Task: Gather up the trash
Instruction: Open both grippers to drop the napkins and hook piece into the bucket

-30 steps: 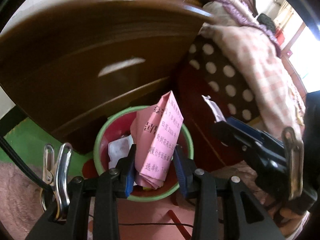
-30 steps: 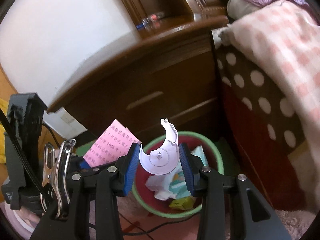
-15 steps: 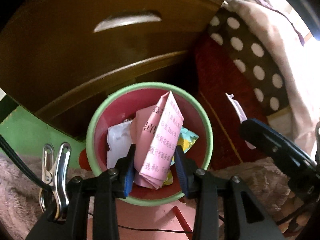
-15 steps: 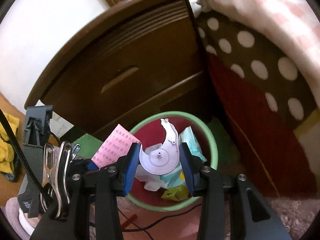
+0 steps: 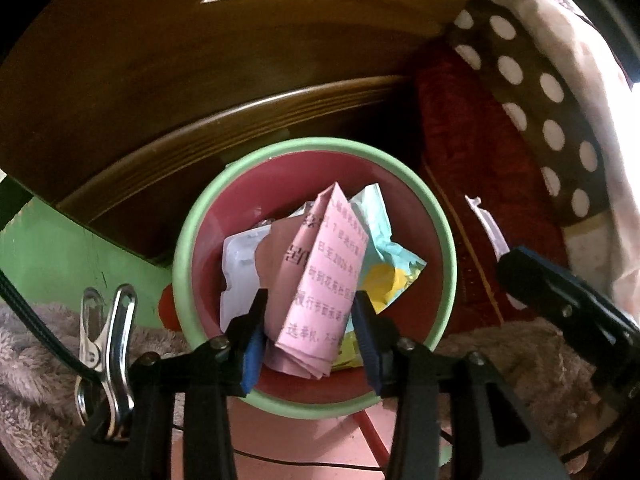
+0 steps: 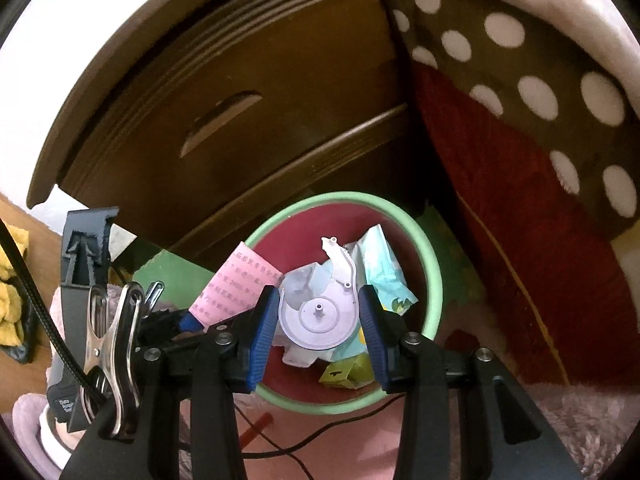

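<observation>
Folded pink paper [image 5: 320, 280], printed with dark characters, stands on end between your left gripper [image 5: 310, 328] pads, directly over the open bin [image 5: 182, 248]. The jaws have just been opening; in the left wrist view a sliver of gap shows on each side of the paper, so the pads look clear of it, paper between them all the same. From the right wrist view the same pink sheet pokes up left of the bin rim.

Your right gripper [image 6: 318, 320] pinches a white plastic disc piece [image 6: 320, 312] with a curved tail, both blue pads pressed on its edges. It hangs over the bin mouth too.

The bin is red inside with a pale green rim. In it: a teal wrapper [image 5: 380, 236] with a yellow patch on the right, a white plastic tray [image 5: 240, 276] on the left, a small yellow-green carton [image 6: 348, 372] near the front.

Behind the bin stands a dark wooden drawer unit [image 5: 200, 80]. To the right hangs a polka-dot blanket [image 6: 520, 80] above red fabric. A pinkish rug [image 5: 28, 360] lies near the bin's base, with a thin black cable [image 6: 320, 436] crossing the floor.
</observation>
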Demonstrator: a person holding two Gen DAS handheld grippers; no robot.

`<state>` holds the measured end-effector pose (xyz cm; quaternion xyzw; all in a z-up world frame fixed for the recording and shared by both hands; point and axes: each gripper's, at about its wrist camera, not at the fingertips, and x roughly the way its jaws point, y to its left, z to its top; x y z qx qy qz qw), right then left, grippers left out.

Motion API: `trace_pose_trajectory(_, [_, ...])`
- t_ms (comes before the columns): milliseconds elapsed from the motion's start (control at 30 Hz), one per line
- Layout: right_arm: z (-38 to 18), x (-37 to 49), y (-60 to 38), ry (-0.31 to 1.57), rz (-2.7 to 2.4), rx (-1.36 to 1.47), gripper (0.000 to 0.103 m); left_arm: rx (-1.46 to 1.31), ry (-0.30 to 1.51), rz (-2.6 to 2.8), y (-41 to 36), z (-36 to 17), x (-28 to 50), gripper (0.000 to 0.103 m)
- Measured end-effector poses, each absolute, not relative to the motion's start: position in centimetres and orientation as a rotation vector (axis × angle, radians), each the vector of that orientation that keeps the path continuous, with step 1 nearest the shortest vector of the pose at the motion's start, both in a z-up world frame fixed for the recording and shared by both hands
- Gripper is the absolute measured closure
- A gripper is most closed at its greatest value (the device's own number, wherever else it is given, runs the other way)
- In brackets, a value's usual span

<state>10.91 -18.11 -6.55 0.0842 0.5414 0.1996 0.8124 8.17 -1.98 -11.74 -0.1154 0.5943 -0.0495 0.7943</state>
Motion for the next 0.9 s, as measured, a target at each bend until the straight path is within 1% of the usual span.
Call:
trace_pose_trajectory(333, [-6.87,11.16,-18.07,1.161,0.423,0.185,0.061,-0.219,1.261,-0.118,-2.32,-11.23,8.01,0.057])
trace_pose_trajectory(400, [-6.84,11.12,-18.21,1.159,0.422,0.190,0.061,-0.224,1.262,-0.123,-2.34,-11.19,8.06,0.056])
trace_pose_trajectory(533, [-7.12,11.19,-18.32,1.165,0.421,0.211,0.061,-0.225,1.256,-0.138,-2.46,-10.96,7.98,0.049])
trace_pose_trajectory(600, [-7.16,11.20,-18.28,1.164,0.416,0.211,0.061,-0.220,1.258,-0.136,-2.51,-10.91,7.91,0.047])
trace_pose_trajectory(900, [-7.24,11.34,-18.42,1.155,0.418,0.230,0.060,-0.206,1.275,-0.129,-2.80,-11.08,8.08,0.044])
